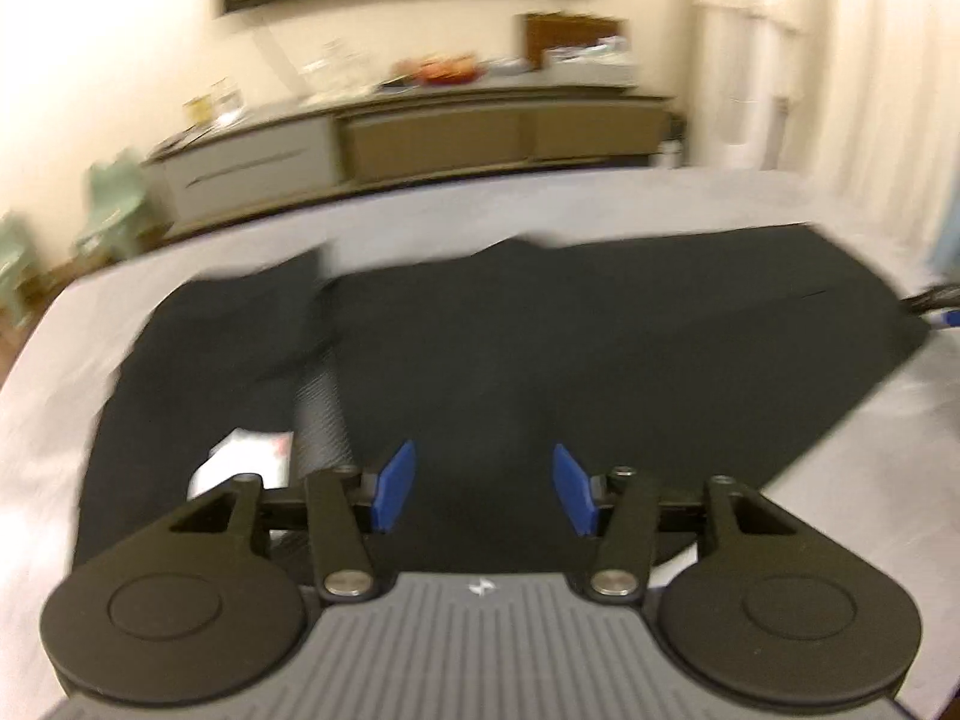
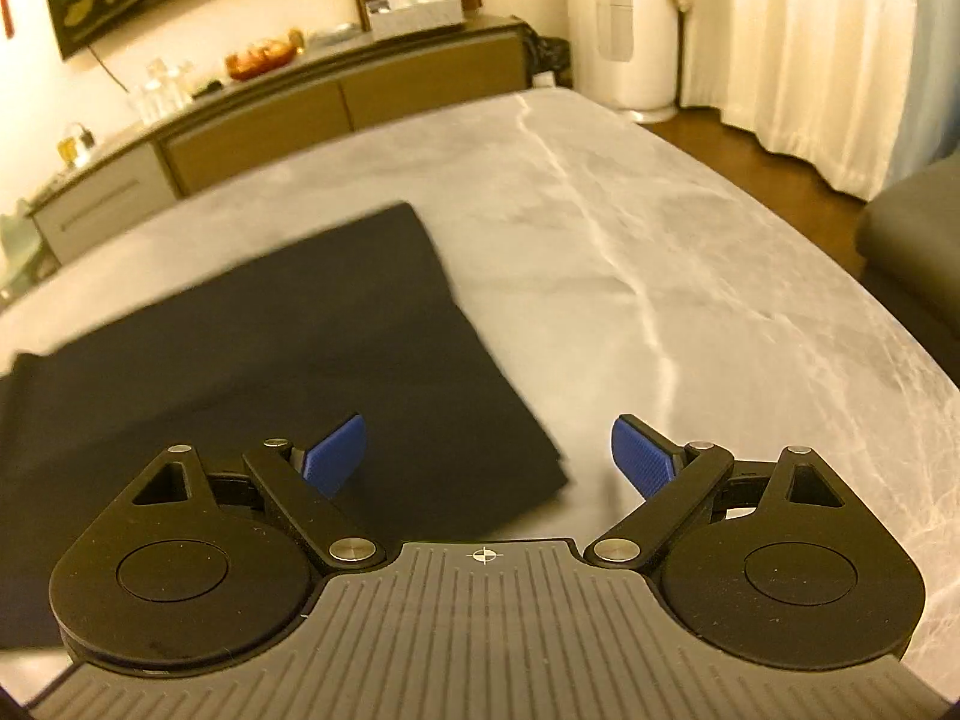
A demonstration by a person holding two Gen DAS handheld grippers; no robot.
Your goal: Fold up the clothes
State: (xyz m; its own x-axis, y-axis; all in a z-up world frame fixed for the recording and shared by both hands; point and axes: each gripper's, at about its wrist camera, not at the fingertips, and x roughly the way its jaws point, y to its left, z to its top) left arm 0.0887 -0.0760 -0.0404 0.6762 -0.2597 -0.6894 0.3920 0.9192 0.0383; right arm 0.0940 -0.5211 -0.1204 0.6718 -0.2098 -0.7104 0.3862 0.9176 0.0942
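A black garment lies spread flat on the grey marble table. Its collar band and a white label show at the near left in the left wrist view. My left gripper is open and empty, just above the garment near the collar. In the right wrist view the garment lies at the left, with its corner near the middle. My right gripper is open and empty, straddling that near right corner above the table.
A long sideboard with dishes and boxes stands along the far wall. White curtains and a white tower appliance stand at the right. A dark seat is at the table's right side. Pale green chairs stand at the far left.
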